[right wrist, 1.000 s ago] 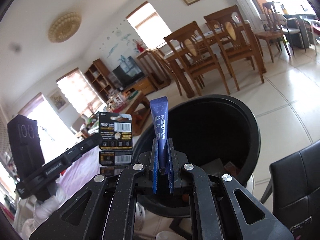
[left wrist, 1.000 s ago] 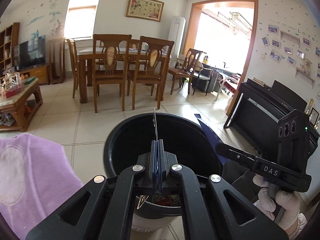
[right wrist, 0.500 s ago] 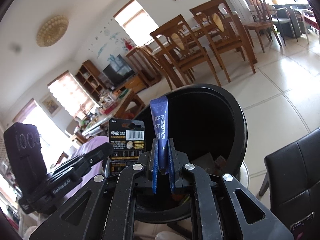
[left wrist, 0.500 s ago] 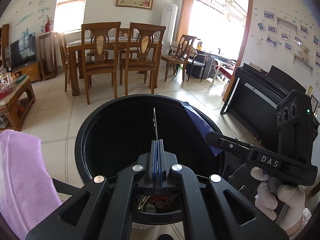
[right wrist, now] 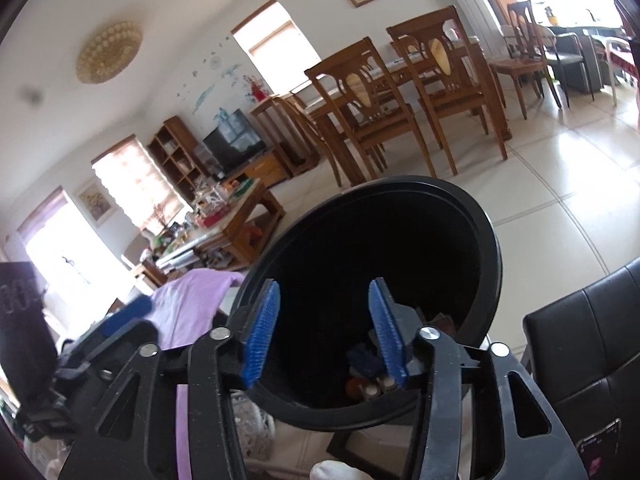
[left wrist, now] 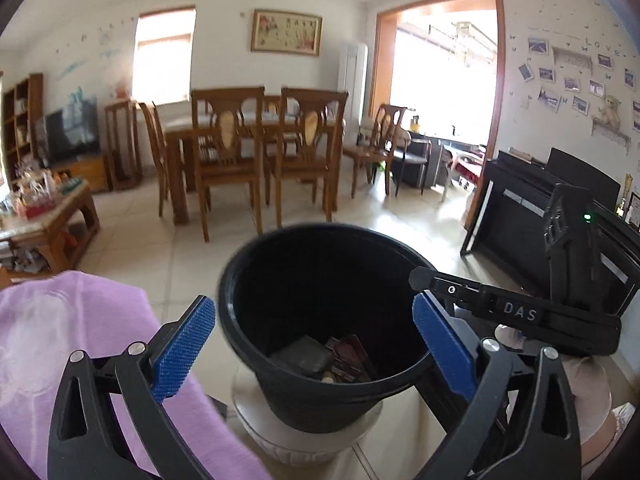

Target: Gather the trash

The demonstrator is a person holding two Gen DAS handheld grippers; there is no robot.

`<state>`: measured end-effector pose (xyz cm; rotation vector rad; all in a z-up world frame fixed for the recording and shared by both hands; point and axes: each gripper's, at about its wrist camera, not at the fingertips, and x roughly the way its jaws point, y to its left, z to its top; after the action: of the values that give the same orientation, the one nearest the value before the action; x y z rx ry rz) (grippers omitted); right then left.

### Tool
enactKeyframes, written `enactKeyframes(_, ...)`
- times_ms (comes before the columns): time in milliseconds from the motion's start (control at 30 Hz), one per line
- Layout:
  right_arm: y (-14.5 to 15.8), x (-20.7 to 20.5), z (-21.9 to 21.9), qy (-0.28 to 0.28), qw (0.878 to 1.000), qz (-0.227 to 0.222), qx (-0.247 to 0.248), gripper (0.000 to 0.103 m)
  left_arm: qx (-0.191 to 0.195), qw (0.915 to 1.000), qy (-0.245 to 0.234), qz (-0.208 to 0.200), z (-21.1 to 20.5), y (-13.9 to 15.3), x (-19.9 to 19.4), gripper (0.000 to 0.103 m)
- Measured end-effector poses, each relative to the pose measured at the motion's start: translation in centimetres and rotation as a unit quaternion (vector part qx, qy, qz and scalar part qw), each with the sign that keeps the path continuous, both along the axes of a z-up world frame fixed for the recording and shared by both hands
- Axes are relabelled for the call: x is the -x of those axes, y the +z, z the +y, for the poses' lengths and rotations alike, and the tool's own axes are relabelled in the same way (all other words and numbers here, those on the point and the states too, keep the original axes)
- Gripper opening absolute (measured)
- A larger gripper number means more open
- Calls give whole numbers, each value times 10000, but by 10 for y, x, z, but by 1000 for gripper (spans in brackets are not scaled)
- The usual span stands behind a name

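While over the bin, both drops look done.
left view: left tool spread fully wide, just opened, empty; trash lies on the bin floor.
right view: right tool half open, just opened, empty above bin; withdraw straight, clear the rim.

Two black plastic grippers. Left gripper: angled linkage arms with triangular cut-outs, round silver screw heads at the pivots, blue knurled pads on the fingertips. Right gripper: same black arms, silver screws, ribbed blue pads. In the left view, white raised letters "DAS" along the side of the right gripper's body, a black camera block above it with a small green light. White glove on the hand underneath.
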<state>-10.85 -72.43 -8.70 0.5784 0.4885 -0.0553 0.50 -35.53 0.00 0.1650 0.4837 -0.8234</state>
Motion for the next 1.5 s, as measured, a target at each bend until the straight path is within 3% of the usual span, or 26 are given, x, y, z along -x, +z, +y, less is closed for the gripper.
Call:
enactKeyframes(133, 15, -5, 30, 84, 9998, -74, 162, 69, -178, 9996, 213, -28, 28, 4, 6, 98)
enactKeyframes(200, 24, -10, 48, 156, 9995, -131, 254, 81, -128, 9991, 394, -53, 51, 7, 8, 98)
enactKeyframes(267, 34, -17, 72, 237, 9987, -193, 409, 88, -22, 9980, 630, -43, 79, 9, 8, 98)
enactKeyframes(400, 54, -37, 136, 612, 9946, -295, 779, 88, 109, 9923, 1233, 0, 138, 10, 2, 98)
enactKeyframes(533, 67, -61, 212, 938, 9881, -449, 1130, 88, 185, 9732, 2284, -175, 210, 8, -3, 98)
enactKeyframes(600, 70, -71, 249, 1069, 9851, -575, 1217, 98, 204, 9603, 2770, -275, 249, 6, -4, 98)
enactKeyframes(633, 71, -75, 267, 1121, 9836, -655, 1254, 98, 207, 9547, 2956, -285, 266, 4, -4, 98)
enactKeyframes(833, 70, -101, 388, 1571, 9652, -1148, 1748, 98, 26, 9205, 3887, -384, 344, -6, -5, 98)
enactKeyframes(967, 64, -100, 447, 1599, 9523, -1495, 2125, 98, 196, 9089, 4148, -383, 381, -5, 5, 98)
enactKeyframes(1067, 58, -99, 472, 1488, 9432, -1801, 2362, 98, 188, 9019, 4278, -565, 394, -3, 7, 98)
enactKeyframes(1133, 53, -97, 478, 1414, 9389, -1926, 2478, 98, 230, 9024, 4270, -525, 397, -3, 11, 98)
enactKeyframes(1233, 48, -101, 475, 1431, 9396, -1902, 2459, 98, 155, 8988, 4352, -493, 398, -3, 11, 98)
enactKeyframes(1500, 41, -97, 457, 1388, 9434, -1949, 2295, 98, 188, 9014, 4295, -511, 401, -4, 12, 98)
